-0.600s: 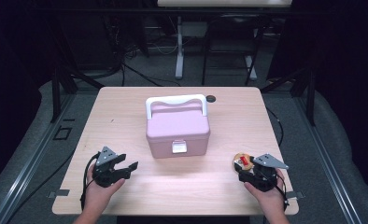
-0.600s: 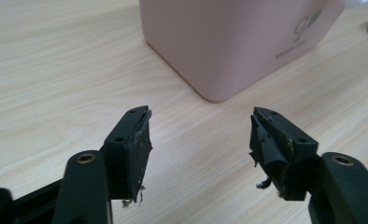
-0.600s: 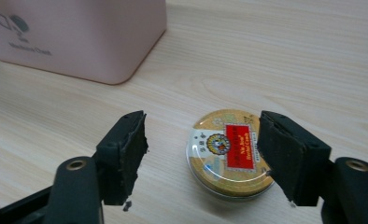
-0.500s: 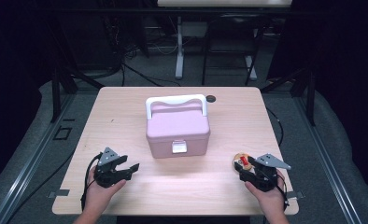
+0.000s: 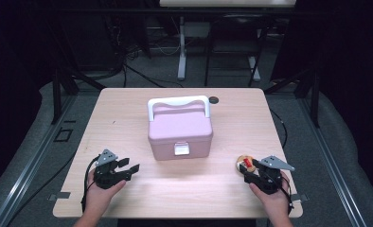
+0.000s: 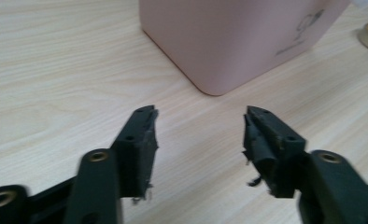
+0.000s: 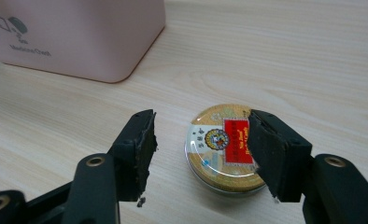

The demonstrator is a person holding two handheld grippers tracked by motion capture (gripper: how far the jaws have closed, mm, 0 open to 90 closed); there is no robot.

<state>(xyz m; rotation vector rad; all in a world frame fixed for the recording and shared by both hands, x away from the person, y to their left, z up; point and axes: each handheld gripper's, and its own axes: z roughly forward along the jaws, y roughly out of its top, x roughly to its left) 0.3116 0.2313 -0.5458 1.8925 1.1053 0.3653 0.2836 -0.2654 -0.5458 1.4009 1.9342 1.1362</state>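
While your left gripper rests near the table's front-left corner, its jaws stand wide with bare wood between them; in the left gripper view nothing lies within reach of the pads. It points toward the pink box, which sits at the table's middle, lid down and white handle folded toward the far edge. The box's near-left corner lies just ahead of that gripper, apart from it.

Move right along the front edge and you find the small round tin, lying flat near the front-right corner, gold rim and red label up. Your right gripper is the nearer one by far; the left is well apart from it, with the box's front between.

In the right gripper view the tin lies between the fingers but off-centre: the right pad overlaps its rim, and whether it touches I cannot tell, while the left pad stands clear with wood showing in the gap. The jaws are partly open and not clamped on the tin.

Judgement: the coming move turns on that offset. The tin is round, so no long axis governs; you need to shift the right gripper toward its right-hand pad's side to centre the tin before closing, else the closing pad may push it sideways.
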